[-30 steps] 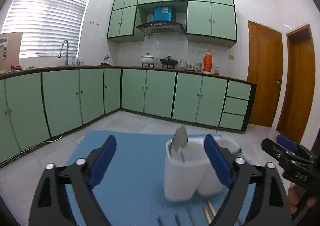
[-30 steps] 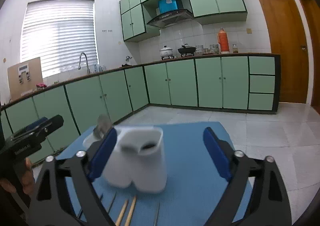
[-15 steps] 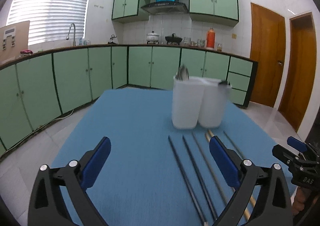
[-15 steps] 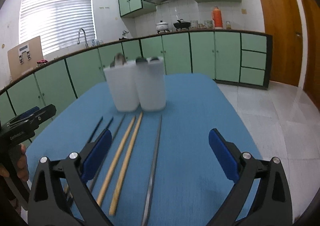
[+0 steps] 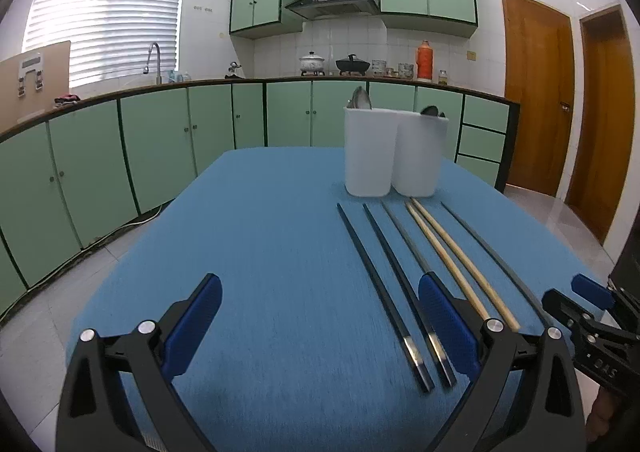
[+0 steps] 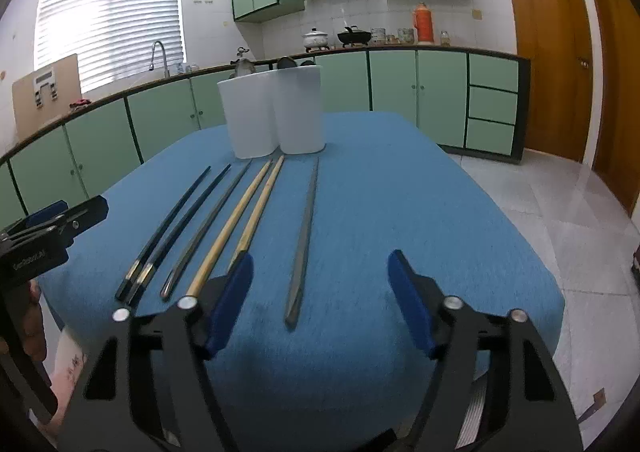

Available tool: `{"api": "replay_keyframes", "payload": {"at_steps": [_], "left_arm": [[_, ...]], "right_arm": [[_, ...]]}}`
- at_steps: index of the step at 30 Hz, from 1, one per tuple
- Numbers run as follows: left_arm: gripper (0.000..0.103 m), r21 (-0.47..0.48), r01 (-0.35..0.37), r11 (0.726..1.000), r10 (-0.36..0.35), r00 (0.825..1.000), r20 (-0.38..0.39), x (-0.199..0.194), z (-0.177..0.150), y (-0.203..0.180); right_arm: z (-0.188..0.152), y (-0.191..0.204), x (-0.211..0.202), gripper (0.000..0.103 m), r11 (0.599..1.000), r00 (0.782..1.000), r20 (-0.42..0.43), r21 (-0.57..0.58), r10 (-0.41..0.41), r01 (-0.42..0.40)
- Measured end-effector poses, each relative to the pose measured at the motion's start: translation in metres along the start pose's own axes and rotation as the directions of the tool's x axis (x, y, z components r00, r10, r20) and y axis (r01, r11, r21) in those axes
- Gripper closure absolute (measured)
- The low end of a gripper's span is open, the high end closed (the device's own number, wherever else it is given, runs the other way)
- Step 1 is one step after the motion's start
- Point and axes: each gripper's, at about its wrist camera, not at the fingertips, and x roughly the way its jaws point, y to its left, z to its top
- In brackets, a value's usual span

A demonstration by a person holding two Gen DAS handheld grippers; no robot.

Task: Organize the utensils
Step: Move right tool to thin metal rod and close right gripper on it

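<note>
While hovering low over the blue cloth-covered worktop, left hand-held gripper spread fully wide, nothing between the blue pads. Right hand-held gripper closing, about half open, gripping nothing; grey metal chopstick lying between its jaws at 12 o'clock. Two black chopsticks, another grey one and two bamboo chopsticks side by side at 11 o'clock. Beyond them at 12 o'clock, white twin-compartment plastic utensil holder, upright, spoons inside.

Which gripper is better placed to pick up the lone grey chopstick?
Right. The right gripper, jaws closing, has the grey chopstick lying between its fingers; the left gripper sits over bare cloth and black chopsticks.
</note>
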Motion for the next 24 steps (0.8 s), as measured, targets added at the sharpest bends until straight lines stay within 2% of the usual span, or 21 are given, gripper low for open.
{"api": "replay_keyframes", "payload": {"at_steps": [2, 6, 11, 21, 24], "left_arm": [[0.006, 0.004, 0.000, 1.000, 0.000, 1.000, -0.004, -0.004, -0.006, -0.001], [0.007, 0.009, -0.006, 1.000, 0.006, 1.000, 0.000, -0.010, -0.011, -0.003], [0.007, 0.000, -0.005, 1.000, 0.005, 1.000, -0.006, -0.010, -0.013, -0.003], [0.007, 0.006, 0.009, 1.000, -0.009, 1.000, -0.019, -0.011, -0.022, -0.008], [0.007, 0.003, 0.016, 1.000, -0.016, 1.000, -0.026, -0.011, -0.025, -0.009]], "right_arm": [[-0.005, 0.002, 0.000, 0.049, 1.000, 1.000, -0.006, 0.000, 0.013, -0.013], [-0.012, 0.005, 0.002, 0.061, 1.000, 0.999, -0.020, 0.001, 0.031, -0.031], [-0.019, 0.010, 0.000, 0.075, 1.000, 1.000, 0.001, -0.031, -0.001, 0.001], [-0.028, 0.019, -0.002, 0.084, 0.997, 0.999, 0.041, -0.068, -0.029, 0.032], [-0.027, 0.019, 0.000, 0.091, 0.997, 0.998, 0.043, -0.067, -0.037, 0.039]]}}
